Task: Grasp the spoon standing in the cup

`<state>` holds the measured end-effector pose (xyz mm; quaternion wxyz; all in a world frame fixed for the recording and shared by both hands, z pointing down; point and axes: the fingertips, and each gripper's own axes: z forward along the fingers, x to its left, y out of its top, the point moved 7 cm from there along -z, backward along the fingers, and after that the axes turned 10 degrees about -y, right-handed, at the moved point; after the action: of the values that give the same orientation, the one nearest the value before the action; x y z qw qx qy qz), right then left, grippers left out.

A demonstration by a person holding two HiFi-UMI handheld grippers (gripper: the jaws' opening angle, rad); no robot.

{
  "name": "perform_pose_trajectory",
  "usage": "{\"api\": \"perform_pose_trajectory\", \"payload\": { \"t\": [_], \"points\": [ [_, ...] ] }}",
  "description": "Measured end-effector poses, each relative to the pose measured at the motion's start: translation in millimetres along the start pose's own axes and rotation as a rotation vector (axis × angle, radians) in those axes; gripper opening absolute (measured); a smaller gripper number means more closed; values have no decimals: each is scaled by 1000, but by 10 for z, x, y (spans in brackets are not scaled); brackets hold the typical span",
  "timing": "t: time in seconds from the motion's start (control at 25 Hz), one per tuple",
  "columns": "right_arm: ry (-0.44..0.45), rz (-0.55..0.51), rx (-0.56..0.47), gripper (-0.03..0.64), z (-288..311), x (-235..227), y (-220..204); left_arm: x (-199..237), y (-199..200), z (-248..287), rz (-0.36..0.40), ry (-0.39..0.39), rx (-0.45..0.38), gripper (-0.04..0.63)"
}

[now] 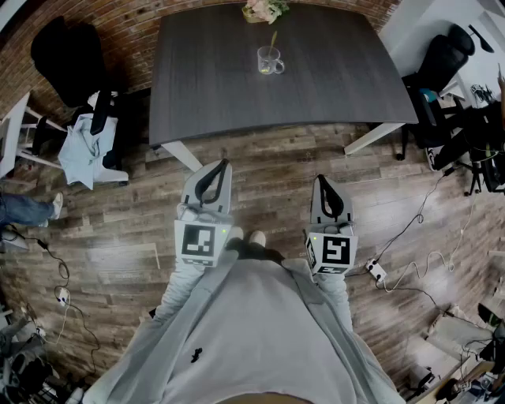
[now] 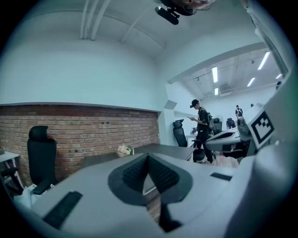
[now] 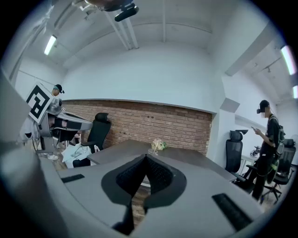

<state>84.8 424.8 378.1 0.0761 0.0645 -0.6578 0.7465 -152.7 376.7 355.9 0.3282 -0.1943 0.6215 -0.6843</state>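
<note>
With left tongs (image 1: 223, 164) and right tongs (image 1: 323, 179) both pressed together and empty at lower centre, we judge the spoon (image 1: 273, 41), standing in the cup (image 1: 269, 61) on the bench (image 1: 213, 87) at upper centre, light, stiff and slippery: pinch its handle above the rim.

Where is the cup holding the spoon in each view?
Head view: the cup stands top centre, on the dark table.
Left gripper view: the cup cannot be made out.
Right gripper view: the cup is tiny, at centre, just below-left of the flower bunch.
Shared landmark: the flower bunch at the table's far edge, in all three views.
</note>
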Motion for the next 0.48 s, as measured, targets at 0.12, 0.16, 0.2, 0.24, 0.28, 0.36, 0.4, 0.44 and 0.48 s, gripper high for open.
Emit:
{"api": "perform_pose_trajectory", "payload": {
  "t": [0.12, 0.16, 0.2, 0.24, 0.28, 0.36, 0.4, 0.44, 0.48],
  "points": [
    [2, 23, -10, 15, -41, -76, -30, -84, 13, 6, 0, 7, -3, 18],
    [5, 30, -13, 15, -50, -96, -37, -104, 14, 6, -1, 10, -3, 18],
    [8, 34, -14, 16, -54, -111, -42, -118, 11, 2, -2, 14, -3, 18],
    [11, 35, -17, 15, -54, -121, -45, -127, 6, -6, -1, 21, -2, 18],
    [16, 35, -20, 16, -53, -128, -48, -136, 1, -16, 0, 28, 0, 18],
    [28, 35, -25, 15, -56, -144, -63, -166, -14, -31, 2, 42, 5, 18],
    [33, 36, -25, 17, -59, -153, -76, -182, -23, -32, 0, 47, 7, 18],
    [36, 37, -25, 16, -58, -160, -90, -192, -32, -28, -2, 50, 9, 18],
    [38, 39, -23, 15, -49, -166, -102, -194, -37, -16, -4, 51, 12, 18]
  ]
}}
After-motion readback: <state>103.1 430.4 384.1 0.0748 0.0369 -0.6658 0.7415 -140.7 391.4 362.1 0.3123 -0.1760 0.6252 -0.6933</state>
